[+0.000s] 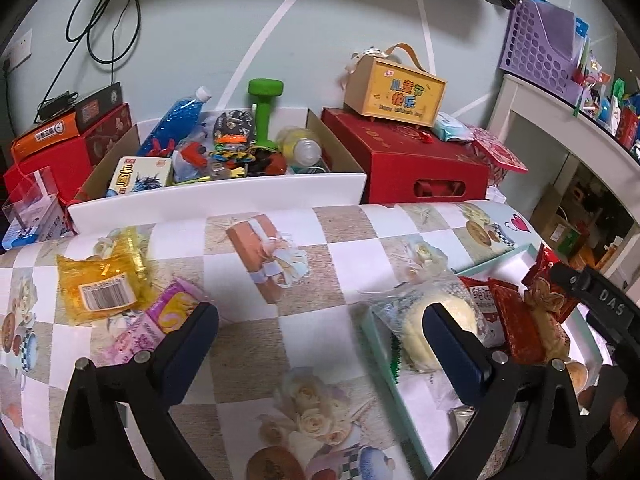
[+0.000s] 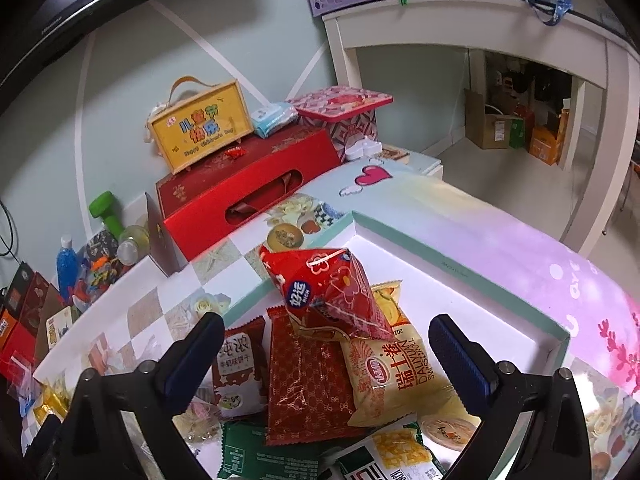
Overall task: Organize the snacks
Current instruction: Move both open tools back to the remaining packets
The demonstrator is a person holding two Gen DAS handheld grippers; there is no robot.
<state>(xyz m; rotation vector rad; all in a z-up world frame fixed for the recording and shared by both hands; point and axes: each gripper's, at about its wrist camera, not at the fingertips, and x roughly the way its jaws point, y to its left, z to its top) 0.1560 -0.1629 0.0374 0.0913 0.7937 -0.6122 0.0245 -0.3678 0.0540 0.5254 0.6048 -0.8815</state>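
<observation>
Lying tilted atop the pile, the red pouch (image 2: 332,292) runs its long axis from upper left to lower right inside the teal-rimmed box (image 2: 460,252), beside a yellow roll packet (image 2: 394,372) and a dark red packet (image 2: 308,380). The right gripper (image 2: 326,344) and left gripper (image 1: 320,332) gape wide, holding nothing. An orange packet (image 1: 100,284) lies on the open tablecloth (image 1: 312,320).

Tablecloth (image 1: 248,344): beige and white checks printed with roses and gift parcels. Tray (image 2: 460,248): mint-green rim, white inside. Pyramid snack bag (image 2: 332,292): red with white flower outlines. Flat packet (image 2: 308,380): dark red, gold lattice. Swiss-roll pack (image 2: 396,368): yellow, red lettering. Loose packet (image 1: 100,284): translucent amber, barcode label. Neighbouring packet (image 1: 160,324): pink. Dumbbell (image 1: 265,116): green. Gift box (image 1: 404,160): red.
</observation>
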